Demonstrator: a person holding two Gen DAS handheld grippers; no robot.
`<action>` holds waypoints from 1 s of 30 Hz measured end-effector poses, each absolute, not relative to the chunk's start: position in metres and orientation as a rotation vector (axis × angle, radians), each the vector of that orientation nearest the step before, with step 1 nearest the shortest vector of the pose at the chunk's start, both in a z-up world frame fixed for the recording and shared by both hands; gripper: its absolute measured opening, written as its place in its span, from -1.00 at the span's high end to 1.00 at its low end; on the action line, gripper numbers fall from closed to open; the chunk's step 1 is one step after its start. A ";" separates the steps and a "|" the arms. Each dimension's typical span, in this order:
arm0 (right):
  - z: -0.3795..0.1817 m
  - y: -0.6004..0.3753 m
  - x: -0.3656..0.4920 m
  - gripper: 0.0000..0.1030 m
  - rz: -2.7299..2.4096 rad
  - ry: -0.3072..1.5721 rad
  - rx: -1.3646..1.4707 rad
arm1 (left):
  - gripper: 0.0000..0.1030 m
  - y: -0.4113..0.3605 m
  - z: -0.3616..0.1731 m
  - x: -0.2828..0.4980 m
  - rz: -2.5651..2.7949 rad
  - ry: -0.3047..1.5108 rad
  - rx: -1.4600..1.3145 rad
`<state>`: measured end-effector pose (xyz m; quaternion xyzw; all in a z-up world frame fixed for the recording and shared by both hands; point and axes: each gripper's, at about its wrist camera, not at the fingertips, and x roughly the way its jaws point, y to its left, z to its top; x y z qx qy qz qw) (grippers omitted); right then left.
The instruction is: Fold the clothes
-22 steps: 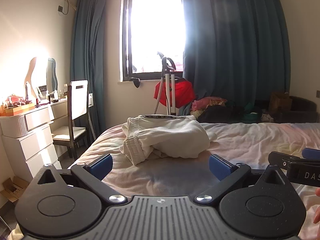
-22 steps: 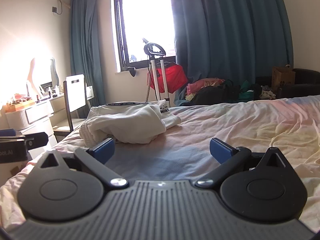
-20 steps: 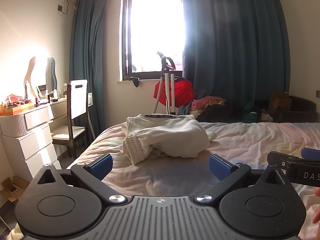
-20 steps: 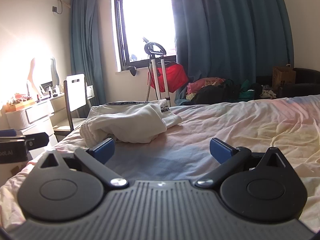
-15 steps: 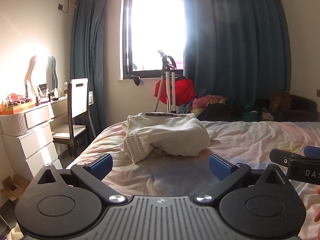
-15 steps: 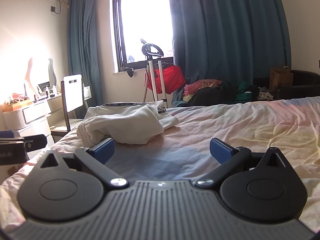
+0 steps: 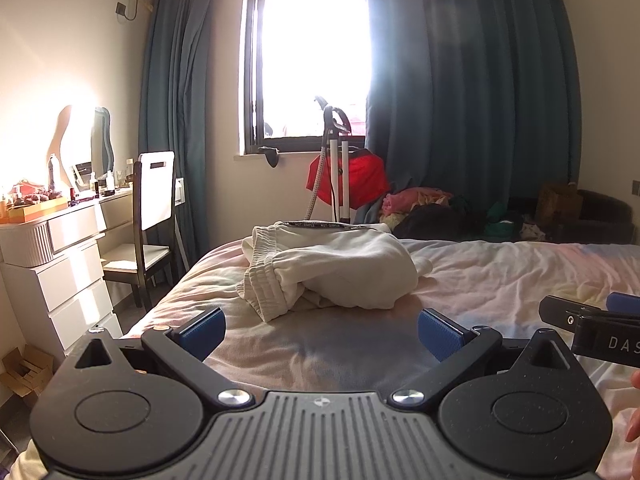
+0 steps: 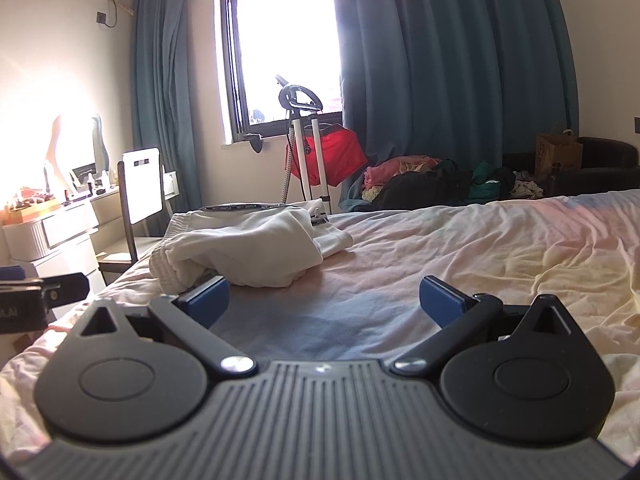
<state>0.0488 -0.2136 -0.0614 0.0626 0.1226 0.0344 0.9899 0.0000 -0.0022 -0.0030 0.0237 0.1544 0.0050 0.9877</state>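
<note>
My left gripper (image 7: 322, 334) and right gripper (image 8: 324, 300), each with its 2 blue pads (image 7: 202, 332) spread wide and grasping nothing, hover low over the near part of the bed (image 8: 480, 240). The cream sweatpants (image 7: 332, 272) lie crumpled in 1 heap on the bed ahead of both grippers, apart from them, toward the left edge. Beyond the bed I see a chair (image 7: 154, 200), a dresser (image 7: 60, 256) and a window (image 7: 308, 60).
</note>
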 end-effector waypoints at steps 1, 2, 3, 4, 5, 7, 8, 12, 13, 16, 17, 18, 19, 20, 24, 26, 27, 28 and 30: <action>-0.061 -0.214 0.049 -1.00 0.069 0.246 0.126 | -0.99 -0.002 -0.003 0.000 0.010 0.310 0.047; -0.060 -0.214 0.049 -1.00 0.070 0.246 0.126 | -0.99 -0.001 -0.003 0.000 0.010 0.310 0.045; -0.060 -0.214 0.049 -1.00 0.070 0.246 0.127 | -0.99 -0.001 -0.004 0.000 0.010 0.310 0.045; -0.060 -0.215 0.048 -1.00 0.071 0.246 0.127 | -0.99 -0.001 -0.004 0.000 0.011 0.310 0.045; -0.059 -0.215 0.048 -1.00 0.071 0.246 0.128 | -0.99 -0.001 -0.004 0.000 0.012 0.310 0.046; -0.058 -0.216 0.048 -1.00 0.072 0.246 0.128 | -0.99 0.001 -0.003 -0.001 0.010 0.310 0.045; -0.058 -0.216 0.048 -1.00 0.073 0.246 0.129 | -0.99 0.002 -0.003 -0.001 0.007 0.312 0.042; -0.057 -0.216 0.048 -1.00 0.071 0.246 0.132 | -0.99 0.003 -0.004 0.000 0.001 0.319 0.032; -0.057 -0.216 0.048 -1.00 0.071 0.246 0.134 | -0.99 0.003 -0.004 0.001 0.002 0.319 0.033; -0.056 -0.217 0.047 -1.00 0.070 0.244 0.138 | -0.99 0.003 -0.004 0.001 0.004 0.316 0.038; -0.056 -0.218 0.047 -1.00 0.071 0.243 0.139 | -0.99 0.003 -0.005 0.001 0.004 0.314 0.039; -0.056 -0.218 0.047 -1.00 0.071 0.242 0.140 | -0.99 0.003 -0.005 0.001 0.006 0.314 0.040; -0.056 -0.218 0.047 -1.00 0.070 0.242 0.141 | -0.99 0.003 -0.006 0.002 0.007 0.314 0.041; -0.056 -0.217 0.047 -1.00 0.070 0.243 0.141 | -0.99 0.004 -0.006 0.002 0.008 0.315 0.040; -0.055 -0.218 0.047 -1.00 0.071 0.245 0.140 | -0.99 0.005 -0.008 0.003 0.009 0.319 0.035; -0.054 -0.219 0.047 -1.00 0.072 0.243 0.140 | -0.99 0.005 -0.008 0.004 0.008 0.317 0.035; -0.054 -0.219 0.047 -1.00 0.073 0.243 0.140 | -0.99 0.005 -0.008 0.004 0.009 0.315 0.037; -0.053 -0.219 0.047 -1.00 0.074 0.243 0.141 | -0.99 0.004 -0.008 0.003 0.011 0.313 0.040; -0.053 -0.220 0.047 -1.00 0.074 0.242 0.143 | -0.99 0.003 -0.009 0.003 0.013 0.312 0.047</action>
